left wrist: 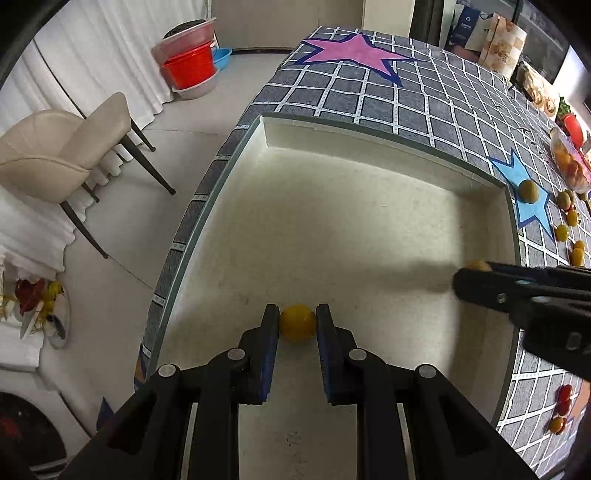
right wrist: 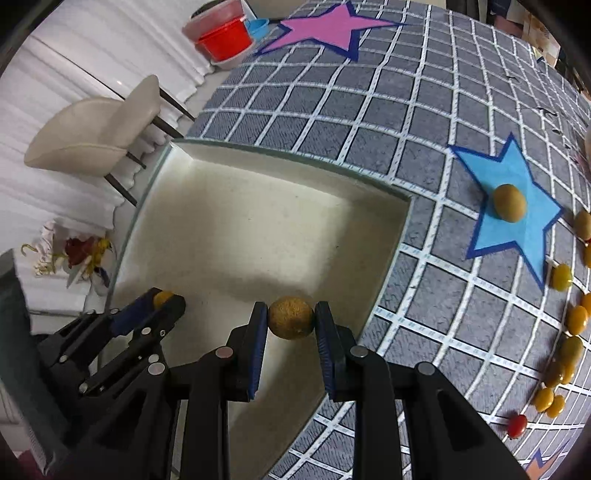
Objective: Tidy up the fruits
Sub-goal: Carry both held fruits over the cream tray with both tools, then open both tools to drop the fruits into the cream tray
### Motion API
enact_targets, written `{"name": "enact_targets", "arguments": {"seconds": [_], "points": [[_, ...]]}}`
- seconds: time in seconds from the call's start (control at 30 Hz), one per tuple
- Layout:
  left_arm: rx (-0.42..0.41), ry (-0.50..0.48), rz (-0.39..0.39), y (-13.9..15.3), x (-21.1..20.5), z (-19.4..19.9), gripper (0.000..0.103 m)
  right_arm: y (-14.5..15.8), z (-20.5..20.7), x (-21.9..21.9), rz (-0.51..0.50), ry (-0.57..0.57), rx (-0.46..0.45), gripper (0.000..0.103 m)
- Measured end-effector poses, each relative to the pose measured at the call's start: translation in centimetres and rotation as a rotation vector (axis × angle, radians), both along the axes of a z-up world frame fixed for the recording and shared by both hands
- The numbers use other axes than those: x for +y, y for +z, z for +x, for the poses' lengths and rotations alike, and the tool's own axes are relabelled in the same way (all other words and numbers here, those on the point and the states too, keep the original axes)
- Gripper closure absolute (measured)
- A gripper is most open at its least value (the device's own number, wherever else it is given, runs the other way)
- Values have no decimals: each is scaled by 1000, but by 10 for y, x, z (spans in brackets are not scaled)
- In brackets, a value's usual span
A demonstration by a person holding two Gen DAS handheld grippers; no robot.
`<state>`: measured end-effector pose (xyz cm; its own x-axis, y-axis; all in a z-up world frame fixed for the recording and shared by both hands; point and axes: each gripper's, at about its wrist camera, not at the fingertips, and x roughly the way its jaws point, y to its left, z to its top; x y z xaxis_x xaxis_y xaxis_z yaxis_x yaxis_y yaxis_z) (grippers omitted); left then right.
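**Both claws loaded over the tray; loose fruit waiting on the worktop**

Nearest to me, the left claw is closed to fruit width on a smooth yellow fruit, pads bearing on its two sides. It hangs low over the tray; I cannot tell whether the fruit touches the tray floor.

The right claw is likewise closed on a rough brown fruit, gripped across its widest part. It sits above the tray's right edge, where the tray meets the worktop.

Handling judgement: both fruits look small, round and light. The yellow one has a glossy skin and I expect it to slip or squirt out if held off-centre; it is probably soft enough to bruise under hard closing. The brown one looks dry and gritty and should hold more surely. I would grip each across the middle, pads on opposite sides, with modest force, and release low so that neither rolls.

Further out, the tray holds no other fruit that I can see. Beyond its right wall, one olive-brown fruit rests on the blue star. A line of loose yellow fruits runs along the worktop's right side, with a red fruit near its end. A pink star lies at the far end.
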<state>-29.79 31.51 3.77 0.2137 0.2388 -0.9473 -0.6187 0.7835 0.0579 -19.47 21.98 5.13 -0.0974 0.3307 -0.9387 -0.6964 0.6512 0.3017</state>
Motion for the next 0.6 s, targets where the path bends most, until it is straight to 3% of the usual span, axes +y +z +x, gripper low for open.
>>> {"name": "enact_targets", "arguments": {"seconds": [0.33, 0.4, 0.43, 0.5, 0.6], "points": [[-2, -8, 19, 1, -6, 0, 80, -9, 0, 3, 3, 8, 8, 74], [-1, -6, 24, 2, -4, 0, 53, -9, 1, 2, 8, 13, 15, 74], [-4, -1, 42, 4, -5, -1, 22, -8, 2, 2, 14, 12, 20, 74], [-31, -3, 102, 11, -8, -5, 17, -3, 4, -2, 35, 5, 29, 72], [-6, -27, 92, 11, -11, -2, 17, 13, 9, -13, 81, -17, 21, 44]]}}
